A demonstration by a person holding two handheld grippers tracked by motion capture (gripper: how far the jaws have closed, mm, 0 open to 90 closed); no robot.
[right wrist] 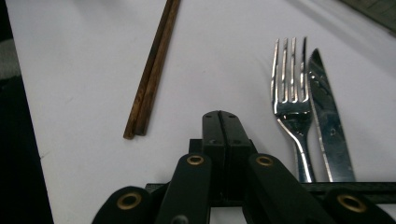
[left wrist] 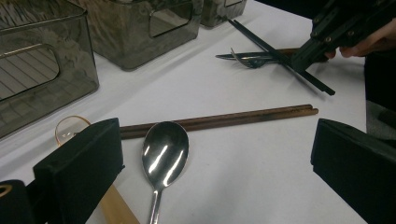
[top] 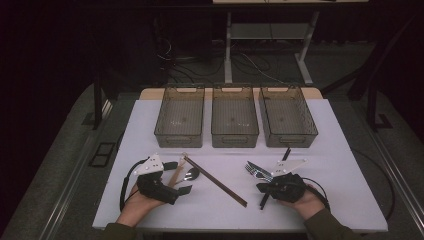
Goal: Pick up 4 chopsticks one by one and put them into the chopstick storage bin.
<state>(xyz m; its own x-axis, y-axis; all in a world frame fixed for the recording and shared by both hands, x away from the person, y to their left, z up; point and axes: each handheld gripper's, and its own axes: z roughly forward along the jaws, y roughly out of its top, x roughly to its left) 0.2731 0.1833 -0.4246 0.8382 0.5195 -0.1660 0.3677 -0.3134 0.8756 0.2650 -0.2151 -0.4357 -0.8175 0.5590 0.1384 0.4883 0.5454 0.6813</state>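
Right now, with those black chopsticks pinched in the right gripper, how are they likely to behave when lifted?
The black chopsticks look thin, straight and stiff, so probably no droop. The right gripper seems to pinch them away from the middle, so they may tilt. They are smooth and a pair, so one could slip.

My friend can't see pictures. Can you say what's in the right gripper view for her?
The right hand-held gripper is shut, its two black jaws pressed together over black chopsticks on a white table. A shiny fork and knife lie side by side to its right, and brown chopsticks lie to its left.
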